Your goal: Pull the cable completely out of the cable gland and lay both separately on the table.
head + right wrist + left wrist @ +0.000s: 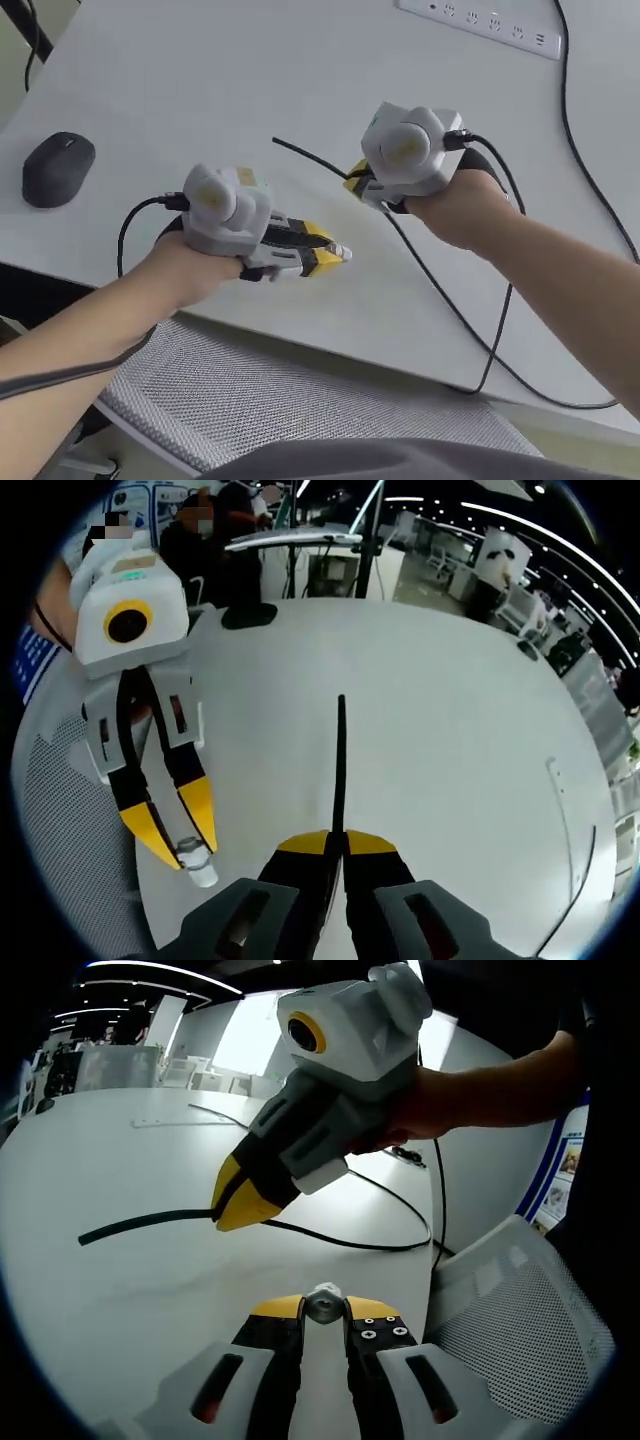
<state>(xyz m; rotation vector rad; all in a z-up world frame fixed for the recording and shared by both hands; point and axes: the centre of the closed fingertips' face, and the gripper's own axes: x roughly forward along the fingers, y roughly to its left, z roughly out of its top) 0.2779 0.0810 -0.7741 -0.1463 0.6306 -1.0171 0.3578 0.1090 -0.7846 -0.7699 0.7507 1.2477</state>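
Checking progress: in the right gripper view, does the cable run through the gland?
No, the gland sits alone in the left tongs, apart from the cable pinched in the right tongs.

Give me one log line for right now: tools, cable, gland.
left tool: shut on cable gland | right tool: shut on cable | cable: clear of cable gland | both: held above table, not laid down

gland (343, 253) left of cable (310, 157), mouse (57, 168) far left, power strip (480, 22) behind

In the head view the right claw (356, 182) is mostly hidden and the power strip (480, 25) cropped.
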